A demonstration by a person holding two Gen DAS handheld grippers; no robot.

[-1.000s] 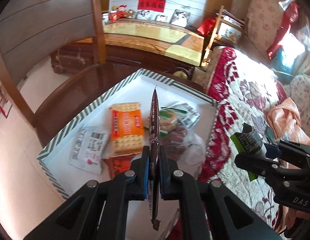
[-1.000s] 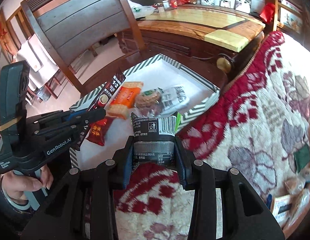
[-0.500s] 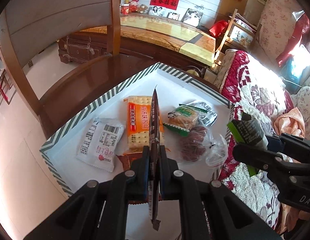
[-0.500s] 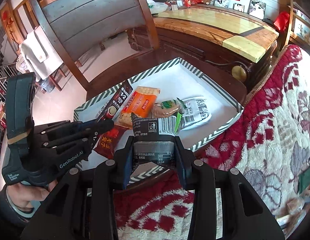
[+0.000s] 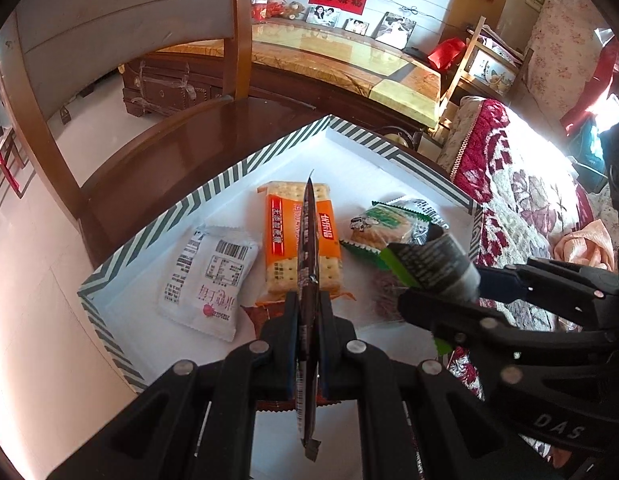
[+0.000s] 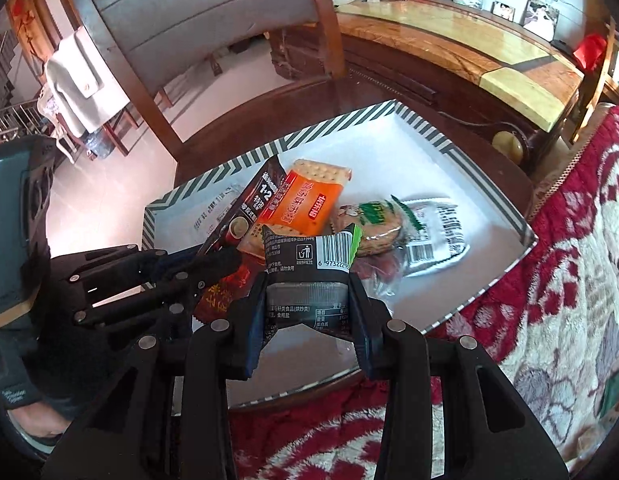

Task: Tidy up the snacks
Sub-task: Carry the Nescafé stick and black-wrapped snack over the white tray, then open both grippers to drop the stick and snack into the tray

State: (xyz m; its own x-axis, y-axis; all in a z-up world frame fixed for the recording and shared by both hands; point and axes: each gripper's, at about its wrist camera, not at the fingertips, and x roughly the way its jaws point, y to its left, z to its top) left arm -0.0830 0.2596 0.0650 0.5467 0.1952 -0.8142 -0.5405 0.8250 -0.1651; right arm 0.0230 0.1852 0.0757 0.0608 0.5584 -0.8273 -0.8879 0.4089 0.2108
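Both grippers hover over the striped tray (image 5: 213, 196) on the chair seat, each carrying a snack. Left gripper (image 5: 308, 312) pinches a thin dark sachet (image 5: 308, 248) edge-on; right gripper (image 6: 309, 300) clamps a black packet (image 6: 309, 256). Step looks like drop-off; next, lower to a bare spot, far right looks free, and release. In tray: one cracker pack (image 5: 299, 240), one white pouch (image 5: 209, 280), one green biscuit pack (image 5: 383, 230), more partly hidden.

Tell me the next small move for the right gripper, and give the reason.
Probably lower the right gripper and release. It is shut on the black-and-green snack packet, which hangs over the striped tray's near white floor, where bare space shows beside the orange cracker pack.
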